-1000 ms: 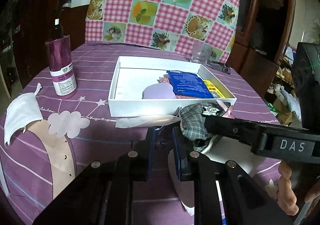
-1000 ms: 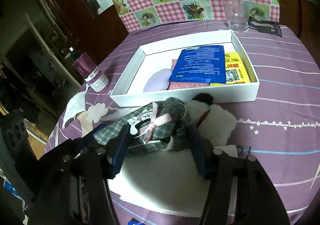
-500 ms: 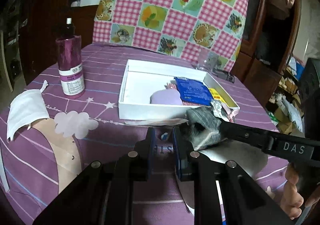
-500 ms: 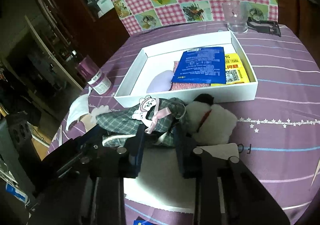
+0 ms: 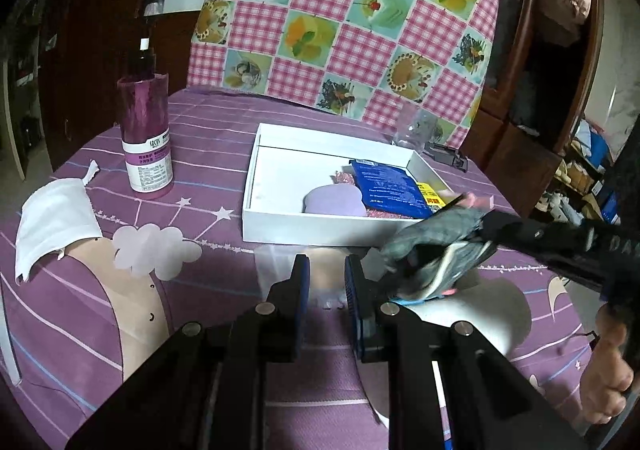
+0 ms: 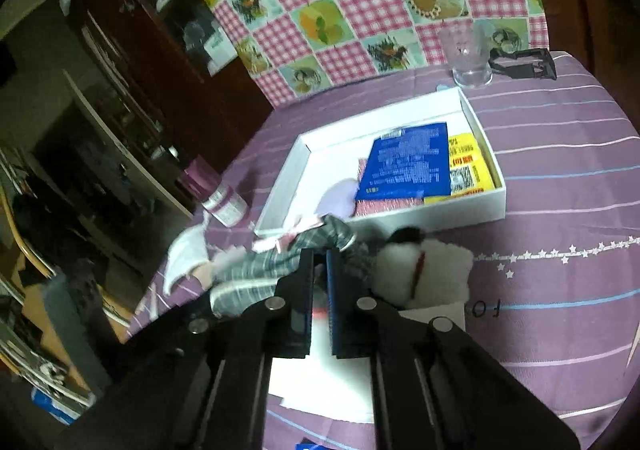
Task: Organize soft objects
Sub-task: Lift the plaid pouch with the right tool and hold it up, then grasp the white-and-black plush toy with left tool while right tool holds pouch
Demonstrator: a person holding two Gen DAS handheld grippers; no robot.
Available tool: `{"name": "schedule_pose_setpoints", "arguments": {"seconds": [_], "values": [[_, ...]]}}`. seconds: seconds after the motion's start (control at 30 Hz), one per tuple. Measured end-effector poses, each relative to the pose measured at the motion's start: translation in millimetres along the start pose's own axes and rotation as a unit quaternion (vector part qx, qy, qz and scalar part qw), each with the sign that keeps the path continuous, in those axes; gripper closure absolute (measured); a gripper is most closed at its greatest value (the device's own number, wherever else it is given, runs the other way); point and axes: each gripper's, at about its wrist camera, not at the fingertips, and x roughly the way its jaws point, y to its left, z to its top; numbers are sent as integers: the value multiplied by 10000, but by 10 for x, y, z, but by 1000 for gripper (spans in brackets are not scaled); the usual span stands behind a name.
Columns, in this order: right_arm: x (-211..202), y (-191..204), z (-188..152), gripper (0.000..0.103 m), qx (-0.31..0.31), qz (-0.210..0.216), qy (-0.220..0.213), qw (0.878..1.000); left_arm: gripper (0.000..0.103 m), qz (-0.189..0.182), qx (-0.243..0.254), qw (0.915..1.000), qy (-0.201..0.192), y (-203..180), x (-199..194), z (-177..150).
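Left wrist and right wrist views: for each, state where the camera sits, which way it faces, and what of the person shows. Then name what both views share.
Left wrist: rides the left gripper, facing across the table at the white box; the right gripper and a hand show.
Right wrist: rides the right gripper, angled down at the plaid cloth it pinches; only its own fingers show.
Shared: white box, blue packet, purple bottle, plaid cloth.

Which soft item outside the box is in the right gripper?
The grey plaid pouch, pinched in the right gripper. The white plush lies free beside it; the face mask sits far left.
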Motion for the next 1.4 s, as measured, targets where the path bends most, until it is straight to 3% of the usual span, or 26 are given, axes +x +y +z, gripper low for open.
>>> {"name": "schedule_pose_setpoints", "arguments": {"seconds": [0.37,0.67,0.73,0.8,0.83,1.03,1.4], "values": [[-164,-14,45,96,196,186,-354,9990,83,-48,-32,10000,-65,9,-29,10],[-512,-34,118,97,336,281,-990,9941,82,-218,62,9997,-96,-51,-71,14],[-599,-51,132,97,364,275,-1119,9927,74,-318,106,9994,-81,-69,-82,20],[-699,-83,145,97,382,200,-1251,9912,53,-444,121,9989,-31,-88,-80,30],[-744,-103,149,97,378,129,-1307,9906,50,-531,125,9985,7,-101,-79,39],[-837,-304,150,97,405,-443,-1457,9875,49,-763,15,9964,364,-236,0,240],[-805,-668,153,97,721,-946,-1502,9815,49,-668,247,9913,1110,-776,482,414]]}}
